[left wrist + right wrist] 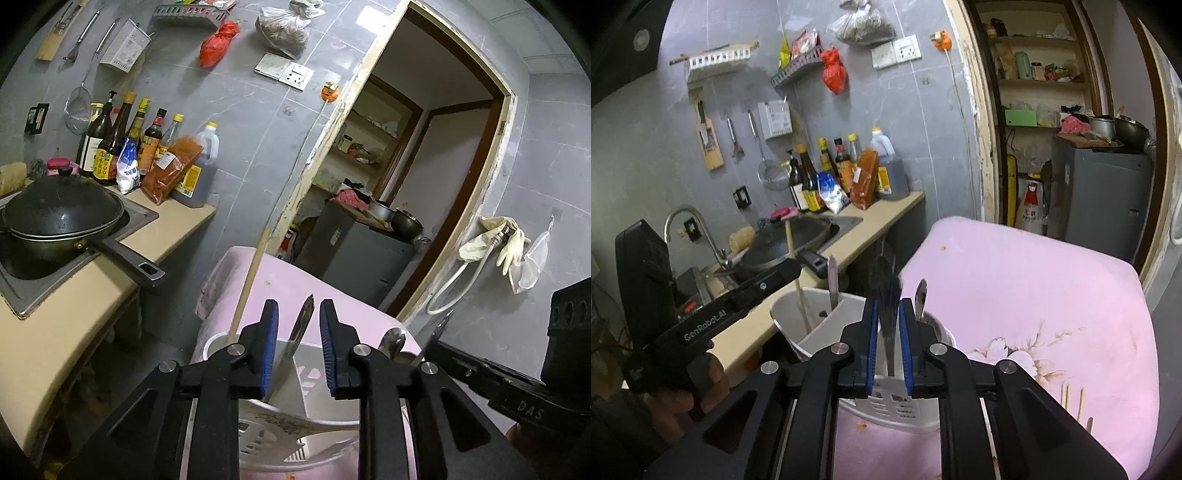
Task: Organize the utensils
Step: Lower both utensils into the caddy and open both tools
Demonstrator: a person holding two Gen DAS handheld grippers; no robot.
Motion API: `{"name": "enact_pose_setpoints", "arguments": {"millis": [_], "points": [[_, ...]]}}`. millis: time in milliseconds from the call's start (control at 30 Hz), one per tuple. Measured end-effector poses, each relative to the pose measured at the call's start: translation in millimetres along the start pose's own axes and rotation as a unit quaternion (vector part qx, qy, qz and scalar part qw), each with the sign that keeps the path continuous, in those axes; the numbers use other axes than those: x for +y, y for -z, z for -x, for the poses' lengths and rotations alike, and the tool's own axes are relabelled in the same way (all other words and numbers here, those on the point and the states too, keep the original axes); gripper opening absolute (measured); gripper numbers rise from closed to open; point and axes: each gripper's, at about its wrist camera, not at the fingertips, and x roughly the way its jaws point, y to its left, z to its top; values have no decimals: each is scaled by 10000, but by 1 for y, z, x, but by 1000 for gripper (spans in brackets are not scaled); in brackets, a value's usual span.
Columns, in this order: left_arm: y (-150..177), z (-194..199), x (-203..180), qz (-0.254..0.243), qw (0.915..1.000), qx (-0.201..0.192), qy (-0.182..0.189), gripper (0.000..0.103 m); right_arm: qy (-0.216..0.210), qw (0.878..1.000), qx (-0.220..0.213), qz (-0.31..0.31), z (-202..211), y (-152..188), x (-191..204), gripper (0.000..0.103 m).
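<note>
We are using the white utensil holder [886, 402] as our landmark; it is standing on the pink table [1034, 288]. Our right gripper [887, 332] is clenching a dark metal utensil [886, 295] directly above the holder's middle, upright. Our left gripper [298, 347] is hovering released over the holder, and a knife handle [300, 326] is rising between its fingers without touching them. A spoon [921, 299] and a wooden chopstick [798, 284] are standing inside the holder.

left tongs [298, 347] gape apart, while right tongs [889, 347] are nearly closed, pinching something dark and thin.
</note>
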Motion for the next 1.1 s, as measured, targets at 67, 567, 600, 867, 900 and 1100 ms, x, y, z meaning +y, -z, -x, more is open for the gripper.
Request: {"name": "enact_pose_setpoints", "arguments": {"millis": [67,567,600,867,900,1100], "points": [[-4,5,-2,9,10000,14,-12,24,-6,9999,-108,-11,6,-2,0,13],[-17,26,-66,-752,9962,-299,-328,89,801,9883,-1279,-212,83,-12,-27,78],[-17,26,-70,-803,9957,-310,-335,89,922,9862,-1357,-210,91,-11,-31,81],[2,13,-114,-1411,9893,-213,-319,91,1612,9735,-1614,-124,132,7,-60,103],[5,12,-118,-1464,9886,-192,-296,92,1680,9726,-1602,-121,136,10,-64,103],[32,-1,-149,-1714,9852,38,-64,92,2121,9684,-1307,-131,156,37,-94,103]]}}
